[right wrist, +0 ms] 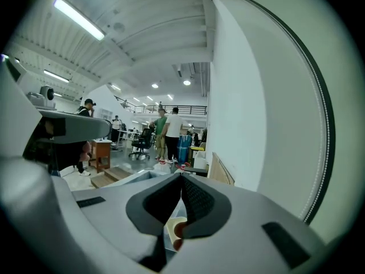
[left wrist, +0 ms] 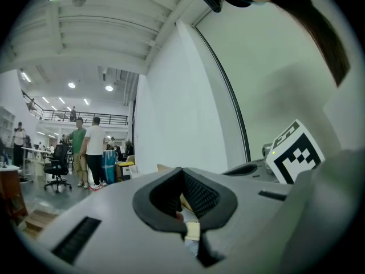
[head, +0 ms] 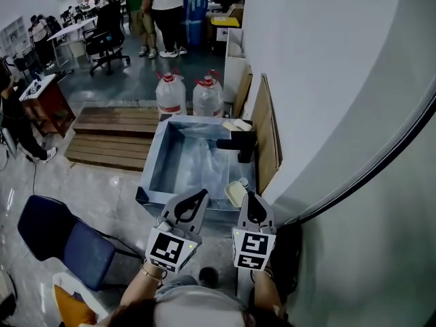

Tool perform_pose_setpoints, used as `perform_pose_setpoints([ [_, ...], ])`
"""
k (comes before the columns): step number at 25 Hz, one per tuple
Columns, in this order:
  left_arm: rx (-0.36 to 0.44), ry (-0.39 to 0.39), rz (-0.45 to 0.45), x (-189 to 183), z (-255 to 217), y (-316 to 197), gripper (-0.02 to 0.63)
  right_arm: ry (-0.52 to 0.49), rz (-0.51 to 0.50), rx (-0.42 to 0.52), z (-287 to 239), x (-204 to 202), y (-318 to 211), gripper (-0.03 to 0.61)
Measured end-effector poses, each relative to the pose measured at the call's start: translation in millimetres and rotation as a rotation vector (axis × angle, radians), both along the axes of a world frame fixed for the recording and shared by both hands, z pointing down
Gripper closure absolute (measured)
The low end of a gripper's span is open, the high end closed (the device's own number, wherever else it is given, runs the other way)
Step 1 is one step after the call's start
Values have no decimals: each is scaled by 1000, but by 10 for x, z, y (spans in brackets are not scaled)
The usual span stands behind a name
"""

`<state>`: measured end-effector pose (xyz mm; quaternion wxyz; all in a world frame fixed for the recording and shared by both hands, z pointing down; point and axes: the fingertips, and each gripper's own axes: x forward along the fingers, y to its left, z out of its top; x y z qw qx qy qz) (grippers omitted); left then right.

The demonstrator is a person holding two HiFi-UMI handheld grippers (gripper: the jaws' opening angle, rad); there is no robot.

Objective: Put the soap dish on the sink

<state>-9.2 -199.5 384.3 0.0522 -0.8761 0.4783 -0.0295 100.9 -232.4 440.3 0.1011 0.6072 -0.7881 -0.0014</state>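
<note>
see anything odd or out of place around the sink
Nothing spilled or broken. The only oddity is a wooden board standing on edge between the sink and the wall; the soap dish rests at the sink's near right corner.

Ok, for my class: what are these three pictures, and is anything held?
No robot: a person holds a two-jaw gripper in each hand. One picture is from a camera on the person's head, looking down; the other two are from cameras riding on each gripper, looking along its jaws. The left gripper and right gripper both have jaws together, holding nothing. Ahead is a sink with a black tap. A cream item, probably the soap dish, sits at its near right corner.
</note>
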Motion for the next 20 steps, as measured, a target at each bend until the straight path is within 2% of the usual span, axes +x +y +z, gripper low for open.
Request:
perform_pose_setpoints([
  [20, 2, 28, 27, -408, -95, 537, 611, 21, 8, 62, -391, -415, 675, 552],
])
